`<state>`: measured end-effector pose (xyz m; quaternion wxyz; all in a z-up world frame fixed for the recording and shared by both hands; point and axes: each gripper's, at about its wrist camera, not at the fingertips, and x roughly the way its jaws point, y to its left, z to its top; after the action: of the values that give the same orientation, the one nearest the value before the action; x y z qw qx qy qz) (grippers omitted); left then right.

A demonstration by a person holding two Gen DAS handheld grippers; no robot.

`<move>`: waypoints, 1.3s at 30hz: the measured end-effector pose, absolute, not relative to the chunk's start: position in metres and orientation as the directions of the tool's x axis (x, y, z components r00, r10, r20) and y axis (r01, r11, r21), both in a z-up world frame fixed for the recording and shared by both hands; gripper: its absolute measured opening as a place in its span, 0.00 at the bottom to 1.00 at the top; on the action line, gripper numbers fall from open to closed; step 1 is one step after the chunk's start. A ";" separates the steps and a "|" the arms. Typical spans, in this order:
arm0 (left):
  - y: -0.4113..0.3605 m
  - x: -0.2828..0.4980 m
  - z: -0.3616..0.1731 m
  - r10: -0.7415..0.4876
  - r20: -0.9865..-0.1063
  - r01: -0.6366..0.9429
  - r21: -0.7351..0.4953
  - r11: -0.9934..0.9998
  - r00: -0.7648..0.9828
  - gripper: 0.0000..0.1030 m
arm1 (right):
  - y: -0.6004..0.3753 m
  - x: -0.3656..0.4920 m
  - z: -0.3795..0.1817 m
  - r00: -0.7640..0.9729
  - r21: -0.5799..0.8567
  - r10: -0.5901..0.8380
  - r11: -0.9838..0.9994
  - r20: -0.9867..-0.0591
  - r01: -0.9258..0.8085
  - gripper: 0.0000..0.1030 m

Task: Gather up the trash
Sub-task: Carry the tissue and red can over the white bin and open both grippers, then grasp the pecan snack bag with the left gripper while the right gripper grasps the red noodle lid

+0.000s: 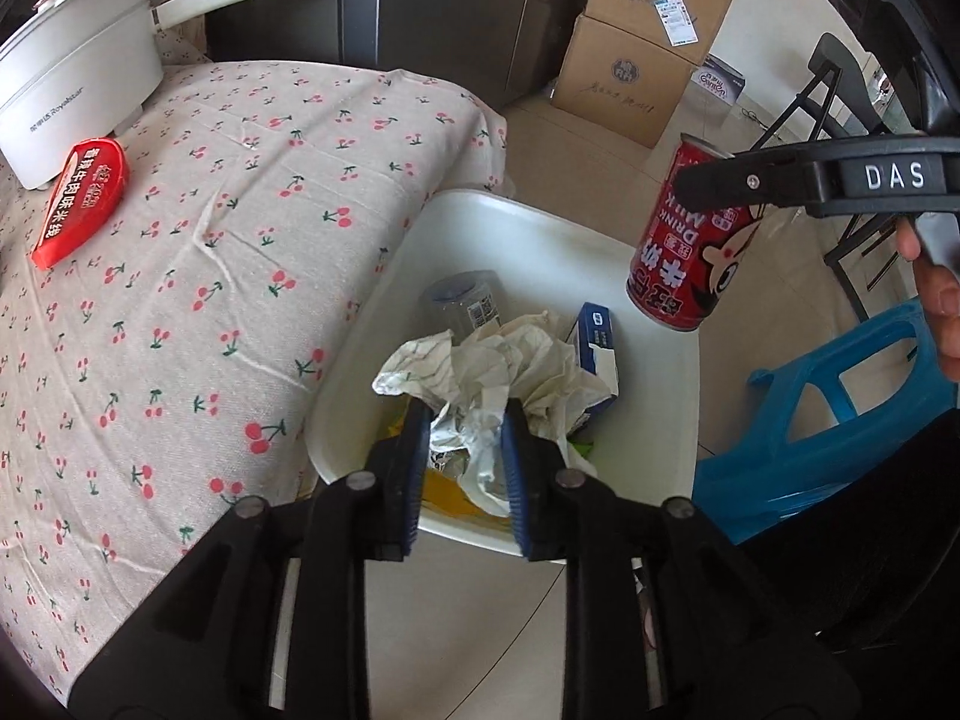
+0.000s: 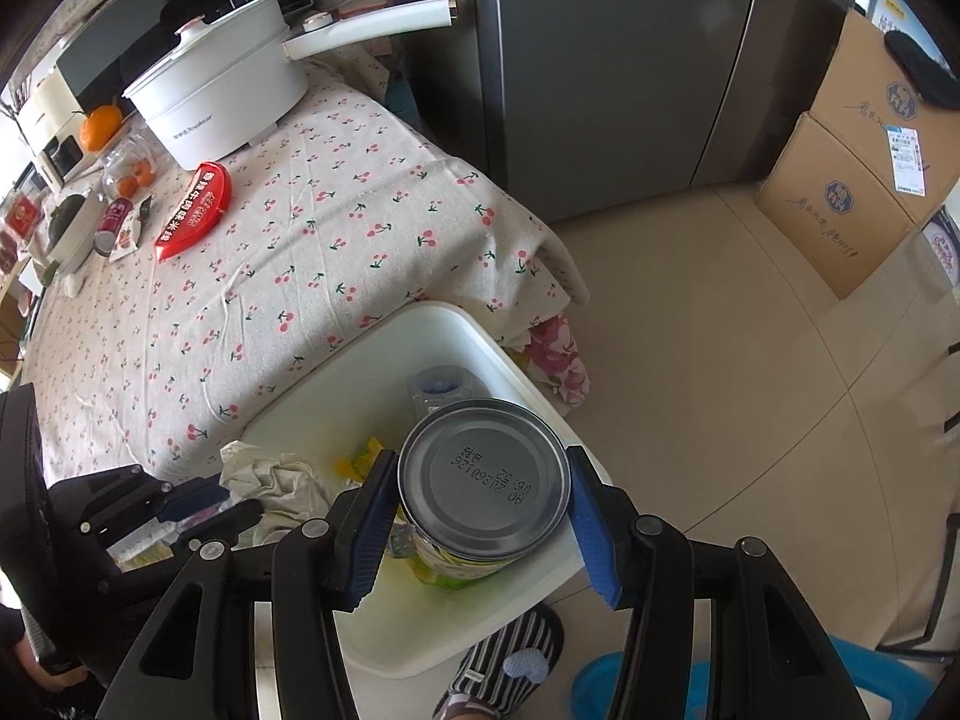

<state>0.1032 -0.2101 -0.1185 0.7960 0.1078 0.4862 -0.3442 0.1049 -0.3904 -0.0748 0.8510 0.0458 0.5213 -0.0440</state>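
A white trash bin stands on the floor beside the table; it also shows in the right wrist view. It holds crumpled paper, a clear plastic bottle and a blue and white carton. My left gripper is low over the bin with the crumpled paper between its pads; it also shows in the right wrist view. My right gripper is shut on a red milk drink can, held tilted over the bin's right side; the can's grey bottom faces the right wrist camera.
The table has a cherry-print cloth, a red food packet and a white electric pot. Oranges and small items lie at its far end. Cardboard boxes, a grey fridge and a blue stool stand around.
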 end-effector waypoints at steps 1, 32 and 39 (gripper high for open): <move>-0.209 0.104 -0.118 -0.442 -0.849 0.651 -0.164 0.741 0.289 0.35 | -0.392 0.105 -0.076 0.450 0.034 -0.026 0.992 -0.893 0.124 0.54; -0.034 0.105 -0.072 -0.256 -0.826 0.273 -0.129 0.953 0.503 0.99 | -0.341 0.147 -0.130 0.292 0.052 0.018 0.993 -0.956 0.109 0.60; 0.000 0.106 -0.070 -0.219 -0.821 0.209 -0.125 0.970 0.527 0.99 | -0.325 0.153 -0.114 0.358 0.078 0.035 0.991 -0.933 0.106 0.78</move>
<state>0.1057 0.0004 -0.0701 0.8736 -0.0056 0.4709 -0.1225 0.1531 -0.3245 -0.1138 0.8217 0.0625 0.5661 -0.0215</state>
